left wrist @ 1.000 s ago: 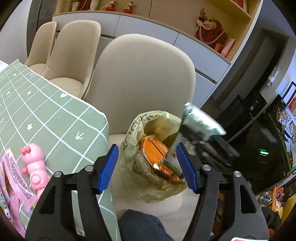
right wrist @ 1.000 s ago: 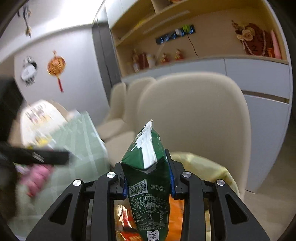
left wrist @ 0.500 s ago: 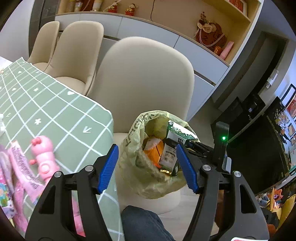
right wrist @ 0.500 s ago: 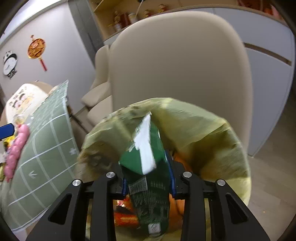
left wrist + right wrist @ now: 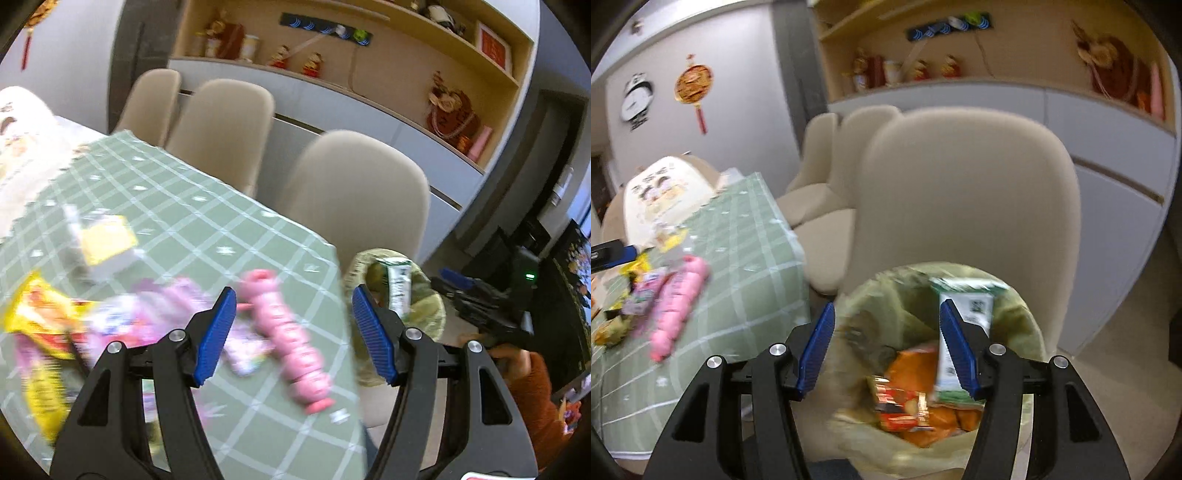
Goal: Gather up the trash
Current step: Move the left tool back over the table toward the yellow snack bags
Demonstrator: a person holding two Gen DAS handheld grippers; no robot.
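Above the yellow-green trash bag (image 5: 1028, 325) my right gripper (image 5: 886, 325) hangs with its jaws opening and nothing pinched between them. The green carton (image 5: 971, 317) stands loose inside the bag, behind the right finger, on orange wrappers (image 5: 916, 369) and a red snack packet (image 5: 901, 400). My left gripper (image 5: 291, 314) is open and empty over the green checked tablecloth (image 5: 207, 221), just above a pink toy (image 5: 291, 343). To its left lie a blurred pink wrapper (image 5: 162, 317) and a yellow snack packet (image 5: 37, 314). In the left wrist view, the bag (image 5: 430, 314) with the carton (image 5: 399, 288) sits past the table edge.
A beige chair (image 5: 960, 192) stands right behind the bag, with more chairs along the table's far side. A yellow-and-white box (image 5: 103, 240) sits farther back on the cloth. A hand in an orange sleeve (image 5: 532, 387) holds the right gripper beside the bag.
The right gripper let go of the green carton into the bag and lifted away. The left gripper swung left from the bag to over the table, above the pink toy.
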